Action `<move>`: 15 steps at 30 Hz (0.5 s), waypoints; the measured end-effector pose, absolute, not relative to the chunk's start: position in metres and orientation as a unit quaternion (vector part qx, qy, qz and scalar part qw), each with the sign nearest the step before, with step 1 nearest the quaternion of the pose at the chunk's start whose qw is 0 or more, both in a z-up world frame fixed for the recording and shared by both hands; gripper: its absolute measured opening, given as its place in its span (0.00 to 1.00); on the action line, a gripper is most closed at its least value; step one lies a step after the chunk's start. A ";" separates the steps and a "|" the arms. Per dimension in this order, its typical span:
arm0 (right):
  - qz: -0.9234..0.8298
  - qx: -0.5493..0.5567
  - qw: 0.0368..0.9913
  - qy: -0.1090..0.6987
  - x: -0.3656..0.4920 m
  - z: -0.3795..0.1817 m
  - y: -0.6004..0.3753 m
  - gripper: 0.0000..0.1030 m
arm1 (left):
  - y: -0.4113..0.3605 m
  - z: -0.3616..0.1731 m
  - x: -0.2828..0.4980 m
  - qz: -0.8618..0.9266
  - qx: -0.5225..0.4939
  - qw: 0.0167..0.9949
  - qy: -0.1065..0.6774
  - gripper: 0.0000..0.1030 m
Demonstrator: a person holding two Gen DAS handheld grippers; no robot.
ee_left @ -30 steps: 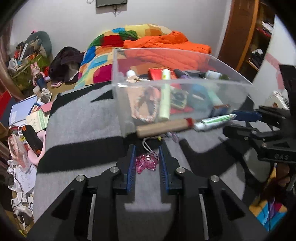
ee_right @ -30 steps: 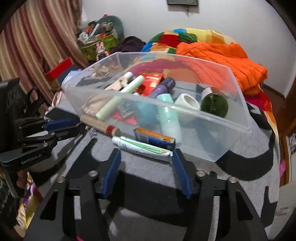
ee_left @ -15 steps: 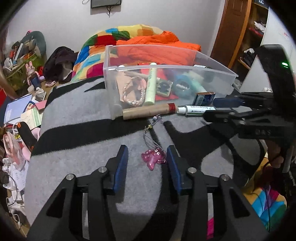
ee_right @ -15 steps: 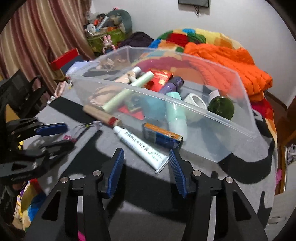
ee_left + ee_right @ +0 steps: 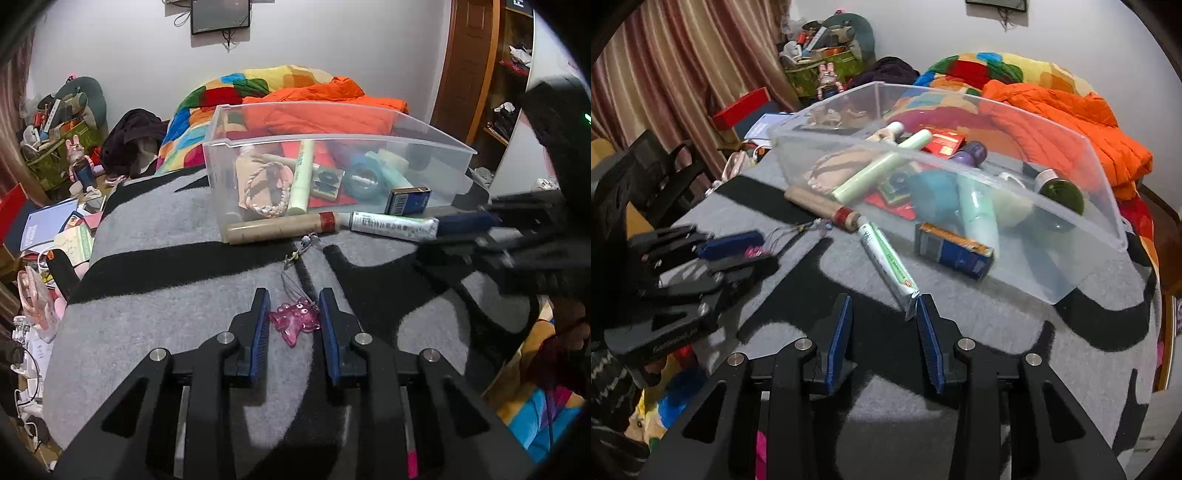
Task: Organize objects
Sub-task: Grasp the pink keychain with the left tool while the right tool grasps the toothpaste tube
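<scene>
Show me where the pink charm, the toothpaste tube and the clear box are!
pink charm (image 5: 294,320), left wrist view, middle of its body.
toothpaste tube (image 5: 886,264), right wrist view, middle of the tube.
clear box (image 5: 332,141), left wrist view, near rim.

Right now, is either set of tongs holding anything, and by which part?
Nothing is held. The left tongs stand open around the pink charm; the right tongs are open beside the toothpaste tube's crimped end.

One clear bin (image 5: 332,122), one toothpaste tube (image 5: 393,225), one pink charm (image 5: 295,319), two claws (image 5: 293,321) (image 5: 882,325)
</scene>
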State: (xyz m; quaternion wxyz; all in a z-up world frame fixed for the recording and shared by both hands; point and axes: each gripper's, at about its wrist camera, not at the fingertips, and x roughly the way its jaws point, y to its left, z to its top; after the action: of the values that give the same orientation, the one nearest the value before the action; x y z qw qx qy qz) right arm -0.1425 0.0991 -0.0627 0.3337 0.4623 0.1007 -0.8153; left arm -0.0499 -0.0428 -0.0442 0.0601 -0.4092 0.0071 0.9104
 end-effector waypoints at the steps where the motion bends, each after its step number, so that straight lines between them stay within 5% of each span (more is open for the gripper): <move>1: -0.816 0.465 0.330 0.100 -0.146 -0.063 0.098 0.35 | -0.043 -0.044 -0.048 0.911 -0.408 0.062 0.006 0.26; 10: -0.816 0.469 0.319 0.116 -0.163 -0.071 0.078 0.38 | -0.044 -0.037 -0.036 0.913 -0.403 0.068 -0.007 0.26; 12: -0.815 0.462 0.329 0.115 -0.157 -0.070 0.078 0.21 | -0.045 -0.034 -0.037 0.914 -0.400 0.069 -0.012 0.26; 15: -0.813 0.454 0.347 0.115 -0.145 -0.068 0.079 0.12 | -0.044 -0.029 -0.038 0.917 -0.392 0.070 -0.013 0.26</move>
State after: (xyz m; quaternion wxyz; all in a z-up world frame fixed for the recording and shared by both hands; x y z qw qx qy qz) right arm -0.1446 0.0794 -0.0681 0.3468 0.4540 0.1151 -0.8126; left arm -0.0377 -0.0440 -0.0290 0.0702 -0.3925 -0.0134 0.9170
